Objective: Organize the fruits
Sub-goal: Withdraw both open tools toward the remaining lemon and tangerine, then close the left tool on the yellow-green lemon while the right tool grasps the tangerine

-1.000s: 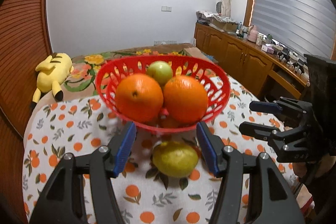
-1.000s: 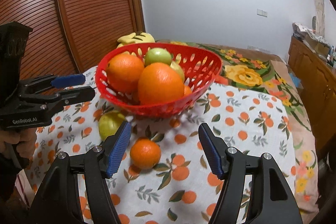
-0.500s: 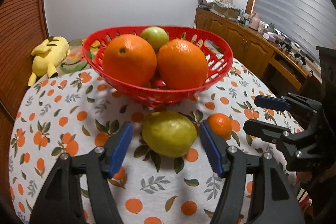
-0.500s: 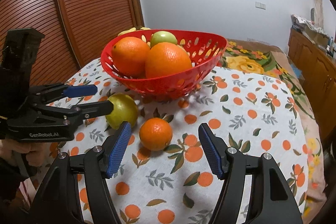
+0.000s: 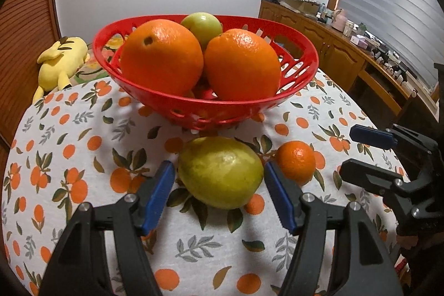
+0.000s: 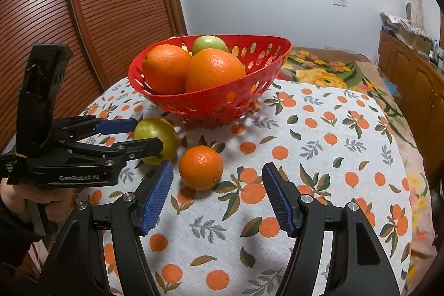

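Both tongs came down lower; left tongs (image 5: 219, 179) sit wide around the yellow-green fruit (image 5: 220, 171), right tongs (image 6: 217, 192) wide near the small orange (image 6: 201, 167).

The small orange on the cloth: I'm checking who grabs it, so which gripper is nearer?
Right. The right gripper is open just short of the small orange; the left gripper straddles the yellow-green fruit beside it.

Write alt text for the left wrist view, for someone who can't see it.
The open left gripper straddles a yellow-green fruit on a table with an orange-print cloth, pads not touching it. Behind sits a red basket of oranges; a small orange and the right gripper are to the right.
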